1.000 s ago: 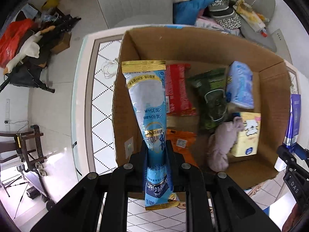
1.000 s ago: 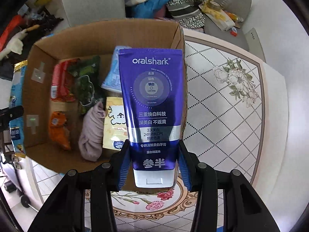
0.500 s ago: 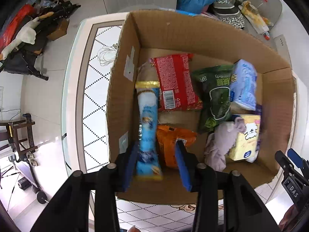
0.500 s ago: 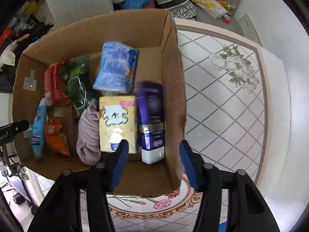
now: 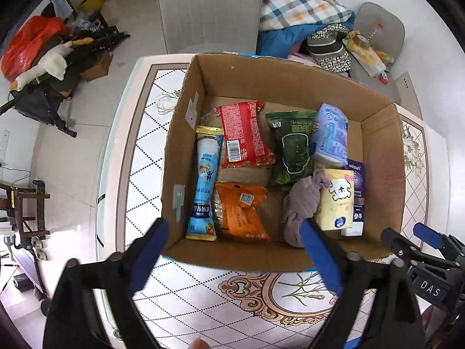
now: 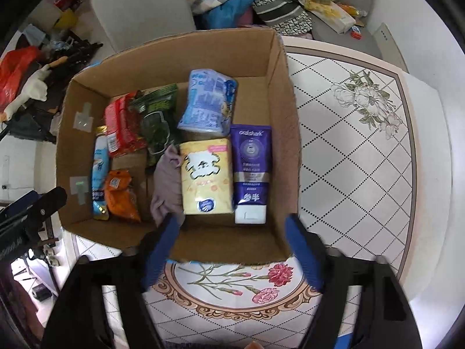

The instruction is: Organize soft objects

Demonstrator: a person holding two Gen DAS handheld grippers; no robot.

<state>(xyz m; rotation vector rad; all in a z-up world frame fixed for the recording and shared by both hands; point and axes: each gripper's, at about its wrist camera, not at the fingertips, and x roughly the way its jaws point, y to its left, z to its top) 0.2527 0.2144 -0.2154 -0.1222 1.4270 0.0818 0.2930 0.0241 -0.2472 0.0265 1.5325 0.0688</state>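
Note:
A cardboard box [image 5: 380, 157] [image 6: 282, 93] stands on the patterned table. In it lie a light blue pouch [image 5: 205, 180] [image 6: 99, 174] by the left wall and a purple toothpaste tube [image 6: 251, 171] [image 5: 358, 192] by the right wall. Between them lie a red packet [image 5: 244, 133], a green packet [image 5: 292, 148], an orange packet [image 5: 241, 212], a mauve cloth [image 5: 302, 203], a yellow tissue pack [image 6: 205, 177] and a blue tissue pack [image 6: 207, 104]. My left gripper [image 5: 235, 235] is open and empty above the box's near wall. My right gripper [image 6: 232, 229] is open and empty there too.
The table [image 6: 348, 151] has a floral tiled top to the right of the box and in front of it. A grey chair [image 5: 209, 8] stands behind the box. Clothes and bags [image 5: 305, 23] are piled on seats beyond. Clutter [image 5: 43, 58] lies on the floor at left.
Both grippers opened and let go: the blue pouch and the toothpaste tube dropped into the box. Both grippers then drew back and up, with their fingers wider apart.

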